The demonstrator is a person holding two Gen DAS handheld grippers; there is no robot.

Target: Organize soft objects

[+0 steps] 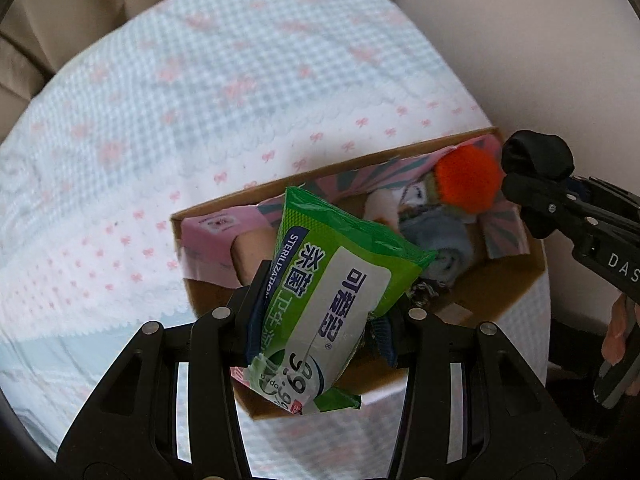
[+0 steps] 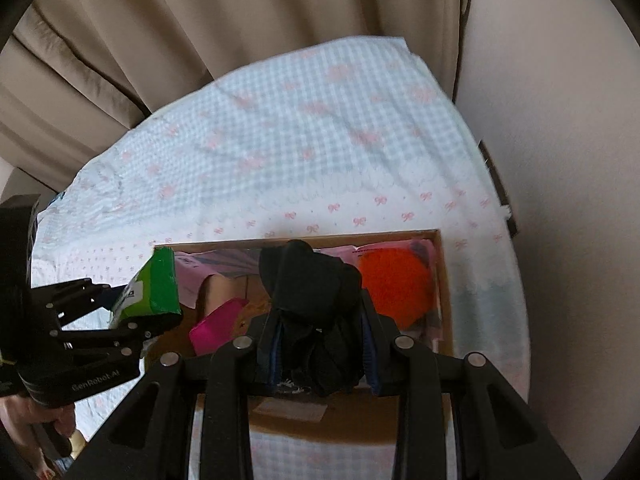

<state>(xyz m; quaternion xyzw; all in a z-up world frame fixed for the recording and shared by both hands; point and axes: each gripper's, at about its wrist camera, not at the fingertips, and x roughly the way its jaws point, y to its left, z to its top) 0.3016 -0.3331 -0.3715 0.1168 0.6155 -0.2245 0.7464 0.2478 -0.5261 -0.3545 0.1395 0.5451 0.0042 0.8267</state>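
My left gripper (image 1: 320, 320) is shut on a green pack of wet wipes (image 1: 336, 292) and holds it over the near left part of an open cardboard box (image 1: 224, 208). The pack also shows in the right wrist view (image 2: 154, 284). My right gripper (image 2: 318, 344) is shut on a black rolled cloth (image 2: 312, 284) above the middle of the box (image 2: 446, 280); the cloth shows in the left wrist view (image 1: 536, 156). Inside the box lie an orange pom-pom (image 1: 468, 182), a blue rolled towel (image 1: 444, 244), pink packets (image 1: 220, 232) and a magenta item (image 2: 216, 324).
The box stands on a table under a blue checked cloth with pink bows (image 1: 200, 100). Beige curtains (image 2: 200, 32) hang behind the table and a pale wall (image 2: 560, 120) is to the right. The table edge runs close to the box on the right.
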